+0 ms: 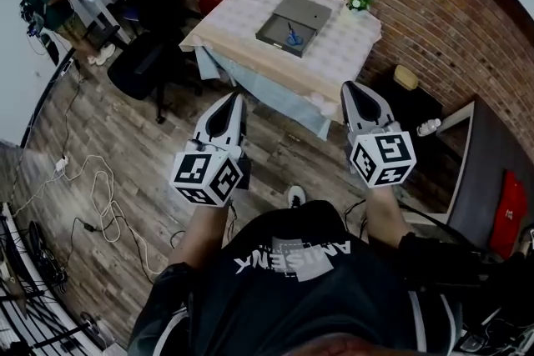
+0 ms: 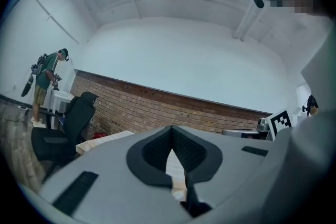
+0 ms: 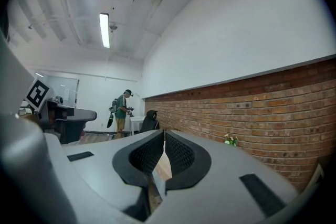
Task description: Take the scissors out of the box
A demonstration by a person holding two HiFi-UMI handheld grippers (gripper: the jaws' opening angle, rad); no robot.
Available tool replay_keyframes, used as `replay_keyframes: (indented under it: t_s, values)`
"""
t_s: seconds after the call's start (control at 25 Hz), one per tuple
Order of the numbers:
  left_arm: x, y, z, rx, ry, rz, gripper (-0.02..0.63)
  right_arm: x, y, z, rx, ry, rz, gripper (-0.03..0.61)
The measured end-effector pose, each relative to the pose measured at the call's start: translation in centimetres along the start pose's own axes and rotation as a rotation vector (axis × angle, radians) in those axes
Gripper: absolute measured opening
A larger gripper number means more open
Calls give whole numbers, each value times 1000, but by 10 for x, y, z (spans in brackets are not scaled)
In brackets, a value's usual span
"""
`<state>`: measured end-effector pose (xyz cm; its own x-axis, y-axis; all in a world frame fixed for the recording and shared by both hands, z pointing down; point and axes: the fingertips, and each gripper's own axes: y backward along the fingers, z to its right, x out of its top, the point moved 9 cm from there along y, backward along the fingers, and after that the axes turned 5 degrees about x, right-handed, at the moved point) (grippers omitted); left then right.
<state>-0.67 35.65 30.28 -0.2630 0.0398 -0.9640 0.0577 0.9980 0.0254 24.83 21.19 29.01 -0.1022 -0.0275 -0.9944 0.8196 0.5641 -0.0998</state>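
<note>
Nearest, the left hand-held gripper (image 1: 237,99) and the right hand-held gripper (image 1: 351,87) hang side by side over the wooden floor (image 1: 108,146), both pointing toward the tabletop (image 1: 242,54). Each has its jaws pressed together at the tips, with nothing between them (only background shows through the slit below the tips). The tabletop stands farther off, well apart from both, under a checked cloth (image 1: 350,46). On it lies a shallow grey box (image 1: 304,11), open on top, with the blue-handled scissors (image 1: 293,36) inside, toward its near edge. As I judge it, nothing of the task is done yet: reaching the box, gripping the scissors and lifting them out all remain.
</note>
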Motion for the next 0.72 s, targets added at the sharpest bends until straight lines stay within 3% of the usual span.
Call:
replay_keyframes:
  t_s: [0.72]
  values:
    - [-12, -150, 31, 50, -21, -112, 12, -18, -62, 137, 50, -87, -27, 43]
